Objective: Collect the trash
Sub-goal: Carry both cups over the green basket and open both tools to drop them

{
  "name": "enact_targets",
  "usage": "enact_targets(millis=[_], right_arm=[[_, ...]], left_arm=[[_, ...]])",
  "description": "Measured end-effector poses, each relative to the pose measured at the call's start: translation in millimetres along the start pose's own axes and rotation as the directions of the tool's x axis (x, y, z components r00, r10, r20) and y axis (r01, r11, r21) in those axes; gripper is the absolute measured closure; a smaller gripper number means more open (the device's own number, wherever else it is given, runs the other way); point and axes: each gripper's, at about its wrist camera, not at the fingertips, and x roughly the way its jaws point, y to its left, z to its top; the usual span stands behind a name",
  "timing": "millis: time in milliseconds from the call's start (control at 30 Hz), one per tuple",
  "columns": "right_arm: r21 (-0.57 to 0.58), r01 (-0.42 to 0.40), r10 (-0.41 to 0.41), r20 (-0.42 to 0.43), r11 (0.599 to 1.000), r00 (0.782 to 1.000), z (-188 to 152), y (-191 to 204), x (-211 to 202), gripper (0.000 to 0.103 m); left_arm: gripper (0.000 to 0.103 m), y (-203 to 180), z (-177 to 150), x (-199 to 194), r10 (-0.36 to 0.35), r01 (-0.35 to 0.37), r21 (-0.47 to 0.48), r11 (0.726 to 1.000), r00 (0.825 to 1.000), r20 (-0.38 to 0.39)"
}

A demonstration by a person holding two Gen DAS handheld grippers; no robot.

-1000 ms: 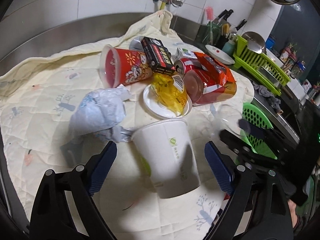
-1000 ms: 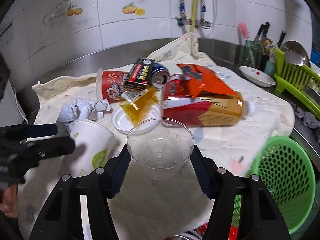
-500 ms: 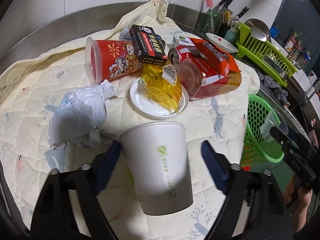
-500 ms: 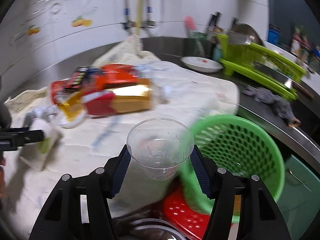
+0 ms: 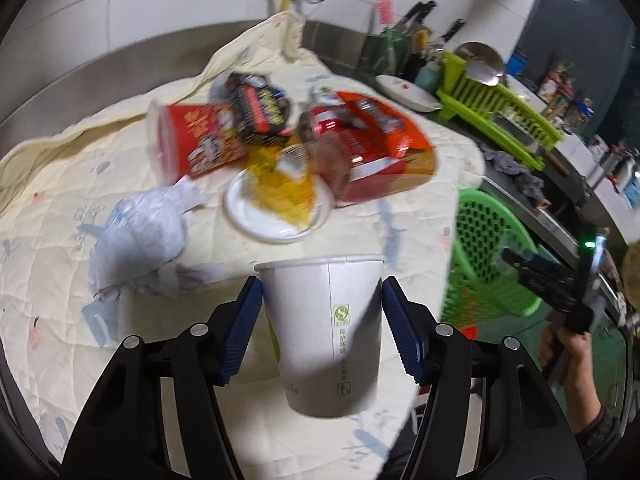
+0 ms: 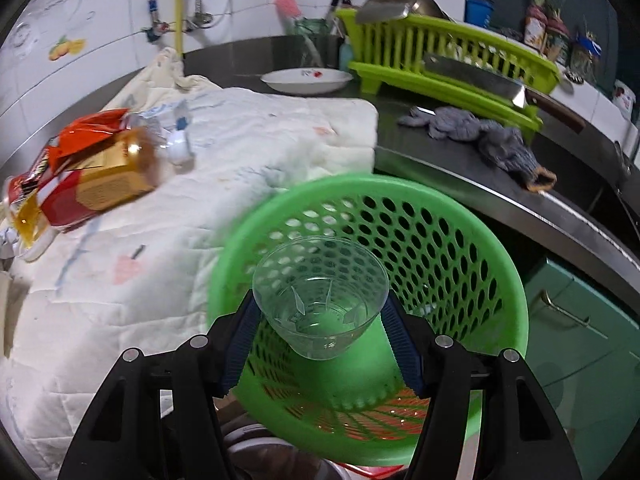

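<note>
The right gripper [image 6: 320,334] pinches a clear plastic cup [image 6: 320,296] between its blue pads, mouth up, directly above the open mouth of the round green perforated plastic basket [image 6: 448,236], so the drop looks to lie straight down; its jaws are beginning to ease apart, the pads touching the cup's walls. The left gripper [image 5: 322,328], nearer the litter heaped on the cream quilted cloth [image 5: 52,184], is closing on an upright white paper cup [image 5: 324,328], pads at both its sides; the basket lies to that cup's right, off the cloth's edge
</note>
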Motion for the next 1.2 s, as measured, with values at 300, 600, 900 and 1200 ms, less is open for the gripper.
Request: enact_targets(millis=[300, 600, 900, 1200], right_arm=[[0.031, 0.019, -0.019, 0.008, 0.999, 1.000, -9, -18, -11, 0.032], [0.026, 0.058, -0.060, 0.058, 0.998, 0.997, -22, -39, -51, 0.031], [0.043, 0.107, -0.111, 0.102, 0.993, 0.989, -39, -58, -85, 0.027], [0.037, 0.116, -0.120, 0.109, 0.992, 0.987, -54, -59, -93, 0.025]], left_arm=[[0.042, -70, 26, 7, -0.151, 0.149, 0.119, 0.982, 0.988, 0.015], [0.042, -161, 53, 44, -0.270, 0.266, 0.233, 0.935, 0.963, -0.016], [0.042, -223, 55, 105, -0.290, 0.304, 0.268, 0.914, 0.953, -0.091], [0.032, -236, 36, 156, -0.268, 0.305, 0.229, 0.925, 0.947, -0.177]])
